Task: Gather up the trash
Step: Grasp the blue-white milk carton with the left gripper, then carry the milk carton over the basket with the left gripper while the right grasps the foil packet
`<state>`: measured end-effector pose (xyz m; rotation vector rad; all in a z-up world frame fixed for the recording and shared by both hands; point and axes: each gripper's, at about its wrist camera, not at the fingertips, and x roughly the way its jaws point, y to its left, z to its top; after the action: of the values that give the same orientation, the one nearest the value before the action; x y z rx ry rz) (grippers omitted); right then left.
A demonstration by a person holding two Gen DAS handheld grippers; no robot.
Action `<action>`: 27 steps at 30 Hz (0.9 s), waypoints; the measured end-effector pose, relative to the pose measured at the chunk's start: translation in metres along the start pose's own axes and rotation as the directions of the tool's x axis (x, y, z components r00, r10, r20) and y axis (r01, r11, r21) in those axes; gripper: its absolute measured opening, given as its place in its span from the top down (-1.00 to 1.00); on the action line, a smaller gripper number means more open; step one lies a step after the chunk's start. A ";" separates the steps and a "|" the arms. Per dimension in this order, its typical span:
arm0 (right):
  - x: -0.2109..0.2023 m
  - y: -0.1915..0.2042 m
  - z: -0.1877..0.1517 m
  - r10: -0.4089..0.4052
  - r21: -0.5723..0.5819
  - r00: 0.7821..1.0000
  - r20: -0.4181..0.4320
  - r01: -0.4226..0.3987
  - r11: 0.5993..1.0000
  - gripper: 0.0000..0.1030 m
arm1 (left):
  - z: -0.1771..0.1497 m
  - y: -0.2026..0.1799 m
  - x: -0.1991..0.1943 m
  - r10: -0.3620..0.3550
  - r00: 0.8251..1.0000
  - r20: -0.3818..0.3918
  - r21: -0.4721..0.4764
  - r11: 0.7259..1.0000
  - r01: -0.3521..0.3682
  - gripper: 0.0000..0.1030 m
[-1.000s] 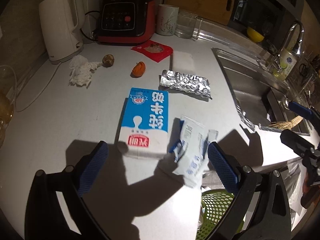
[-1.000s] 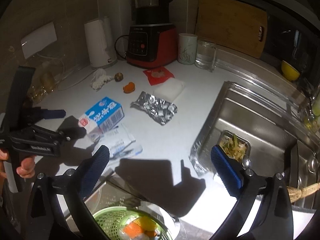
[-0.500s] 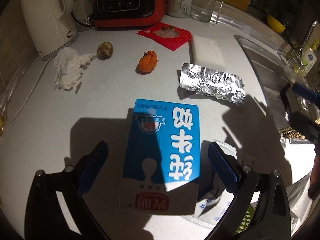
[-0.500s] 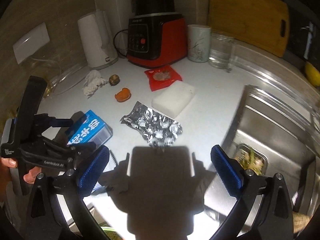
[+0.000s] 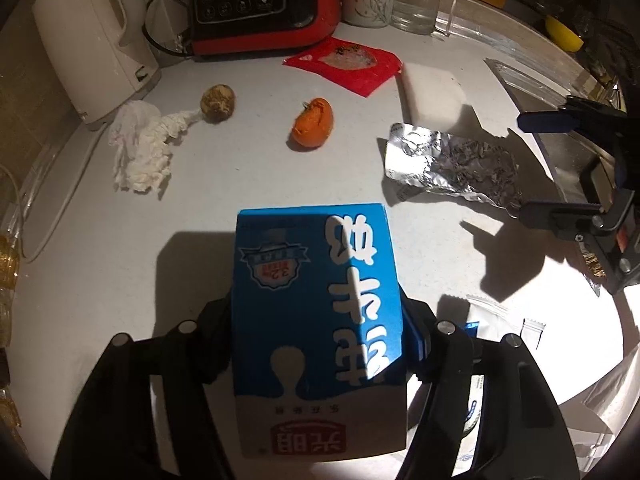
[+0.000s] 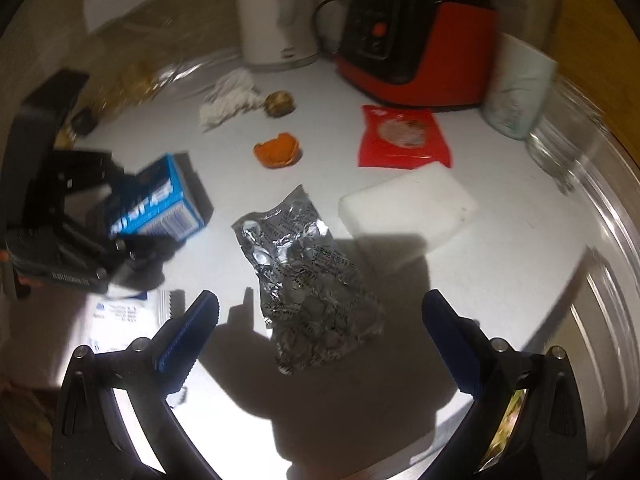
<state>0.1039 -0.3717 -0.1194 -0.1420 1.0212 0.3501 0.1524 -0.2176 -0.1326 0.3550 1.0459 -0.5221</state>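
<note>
Gripping a blue milk carton (image 5: 316,320) printed "3.2", left gripper (image 5: 320,328).

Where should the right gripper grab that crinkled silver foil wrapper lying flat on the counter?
Probably the near end of the silver foil wrapper, coming down from above. It lies flat, long axis running toward the open right gripper, so the jaws can straddle its narrow width. The crumpled near end is raised off the counter, giving the pads something to pinch.
</note>
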 end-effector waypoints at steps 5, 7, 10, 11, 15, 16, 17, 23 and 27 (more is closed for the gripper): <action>0.011 0.003 0.007 0.042 -0.109 0.998 -0.052 -0.048 0.993 -0.95 | -0.001 0.010 -0.017 -0.015 1.000 0.024 -0.043 0.999 0.016 -0.24; 0.018 0.003 0.009 0.051 -0.139 0.995 -0.080 -0.062 0.988 -0.95 | -0.002 0.011 -0.025 -0.015 0.999 0.037 -0.054 0.998 0.017 -0.24; 0.027 0.005 0.010 0.067 -0.181 0.991 -0.115 -0.087 0.980 -0.95 | -0.007 0.016 -0.036 -0.013 0.999 0.052 -0.072 0.997 0.017 -0.25; 0.031 0.007 0.010 0.069 -0.194 0.990 -0.127 -0.093 0.977 -0.92 | -0.009 0.018 -0.039 -0.009 0.998 0.057 -0.074 0.997 0.013 -0.25; 0.038 0.011 0.010 0.091 -0.215 0.987 -0.132 -0.119 0.969 -0.60 | -0.014 0.025 -0.047 0.010 0.998 0.064 -0.086 0.996 -0.005 -0.25; 0.038 0.011 0.011 0.089 -0.214 0.988 -0.128 -0.115 0.970 -0.49 | -0.015 0.026 -0.048 0.012 0.998 0.065 -0.090 0.996 -0.006 -0.25; 0.037 0.010 0.012 0.090 -0.208 0.988 -0.123 -0.115 0.971 -0.40 | -0.016 0.028 -0.049 0.014 0.998 0.066 -0.097 0.995 -0.008 -0.25; 0.034 0.001 0.016 0.107 -0.139 0.986 -0.127 -0.124 0.982 -0.16 | -0.022 0.031 -0.061 0.026 0.997 0.079 -0.119 0.993 -0.016 -0.25; 0.015 0.001 0.014 0.106 -0.080 0.991 -0.081 -0.112 0.990 -0.15 | -0.028 0.027 -0.076 0.016 0.995 0.101 -0.106 0.994 -0.005 -0.25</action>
<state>0.1215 -0.3637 -0.1248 -0.1772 1.0930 0.4908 0.1169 -0.1633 -0.0774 0.2381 0.9682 -0.4684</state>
